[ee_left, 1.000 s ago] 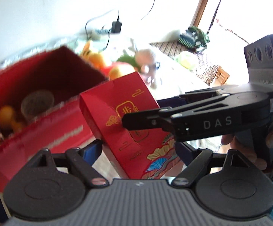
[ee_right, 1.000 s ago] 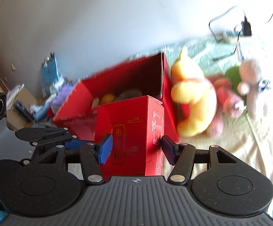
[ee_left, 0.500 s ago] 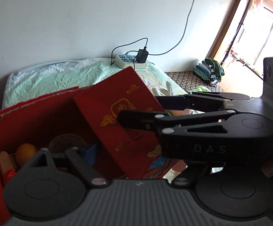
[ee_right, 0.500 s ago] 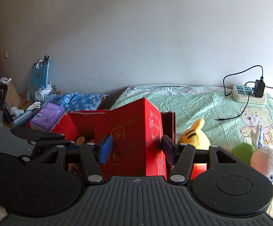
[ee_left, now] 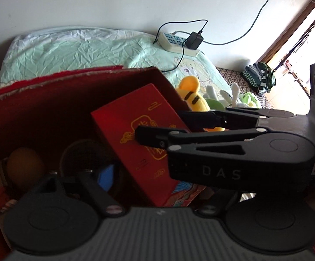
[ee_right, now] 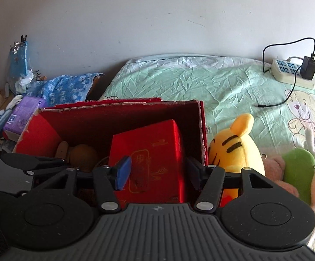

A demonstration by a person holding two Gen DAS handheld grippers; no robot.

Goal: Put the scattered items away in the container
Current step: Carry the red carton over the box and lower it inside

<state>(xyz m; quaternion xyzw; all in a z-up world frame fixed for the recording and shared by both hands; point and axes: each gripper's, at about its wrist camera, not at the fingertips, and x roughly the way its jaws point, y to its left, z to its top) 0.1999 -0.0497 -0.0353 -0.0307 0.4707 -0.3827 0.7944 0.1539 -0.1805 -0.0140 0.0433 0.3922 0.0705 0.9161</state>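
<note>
— What is the right gripper [ee_right: 157, 171] gripping?
— Its fingers are clamping the red gold-printed carton [ee_right: 151, 163] inside the open red cardboard box [ee_right: 122, 113].
— And the left gripper [ee_left: 157, 187]?
— It is flanking the carton; its closure is unclear.

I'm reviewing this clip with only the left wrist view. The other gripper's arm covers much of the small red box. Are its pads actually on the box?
Observer: It looks so. The right wrist view shows the right gripper with a blue pad against each side of the small red box, within the walls of the big red carton.
Operator: What lies left of the carton?
Observer: A purple pack and a blue flowered cloth.
Operator: Any toy I'm missing?
Observer: A pink plush toy between the yellow tiger and the green toy.
</note>
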